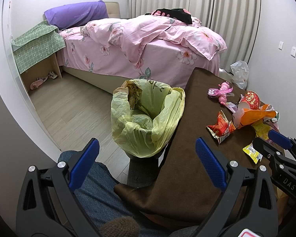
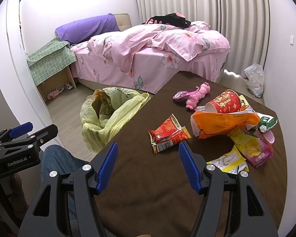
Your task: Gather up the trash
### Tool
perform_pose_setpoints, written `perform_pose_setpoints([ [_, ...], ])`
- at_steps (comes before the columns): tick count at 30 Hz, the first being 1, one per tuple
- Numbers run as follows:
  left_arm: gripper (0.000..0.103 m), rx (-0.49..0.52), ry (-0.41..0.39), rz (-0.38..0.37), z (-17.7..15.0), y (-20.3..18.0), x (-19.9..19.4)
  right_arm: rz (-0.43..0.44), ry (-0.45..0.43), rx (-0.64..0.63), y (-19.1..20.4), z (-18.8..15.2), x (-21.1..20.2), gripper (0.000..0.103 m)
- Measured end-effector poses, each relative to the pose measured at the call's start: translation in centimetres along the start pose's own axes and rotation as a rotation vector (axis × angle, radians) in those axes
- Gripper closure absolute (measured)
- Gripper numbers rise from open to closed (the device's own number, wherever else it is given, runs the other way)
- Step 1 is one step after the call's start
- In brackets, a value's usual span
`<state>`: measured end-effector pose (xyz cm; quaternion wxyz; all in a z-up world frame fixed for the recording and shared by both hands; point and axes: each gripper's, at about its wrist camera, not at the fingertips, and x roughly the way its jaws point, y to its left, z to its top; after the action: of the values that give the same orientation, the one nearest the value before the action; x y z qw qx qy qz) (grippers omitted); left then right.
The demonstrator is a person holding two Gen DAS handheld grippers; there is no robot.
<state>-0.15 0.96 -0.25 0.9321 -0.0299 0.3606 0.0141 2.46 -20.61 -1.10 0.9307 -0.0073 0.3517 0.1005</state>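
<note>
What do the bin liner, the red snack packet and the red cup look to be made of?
Bin liner: thin yellow-green plastic film, semi-translucent, crumpled and floppy over the rim.
Red snack packet: glossy printed foil-type plastic, likely; torn open, with shiny metallic edges.
Red cup: probably coated paper, going by the printed outside and plain white inside; it lies on its side.

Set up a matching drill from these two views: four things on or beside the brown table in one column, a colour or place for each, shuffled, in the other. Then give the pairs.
Things
1. snack wrapper nearest the right gripper
2. paper cup
3. toy
4. bin liner

Descriptions
A. pink, towards the far edge of the table
B. pale yellow-green, off the table's left edge
C. red and gold, flat on the cloth
D. red, on its side against an orange bag

Pairs: 1-C, 2-D, 3-A, 4-B
</note>
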Motion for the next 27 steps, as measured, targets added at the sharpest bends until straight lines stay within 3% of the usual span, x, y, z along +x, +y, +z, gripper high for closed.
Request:
perform_pose_setpoints([
  [27, 0.010, 0.003, -0.008, -0.022, 0.1, -0.1, 0.6, -0.030, 0.000, 0.012, -1.1, -0.7, 0.3, 0.042],
])
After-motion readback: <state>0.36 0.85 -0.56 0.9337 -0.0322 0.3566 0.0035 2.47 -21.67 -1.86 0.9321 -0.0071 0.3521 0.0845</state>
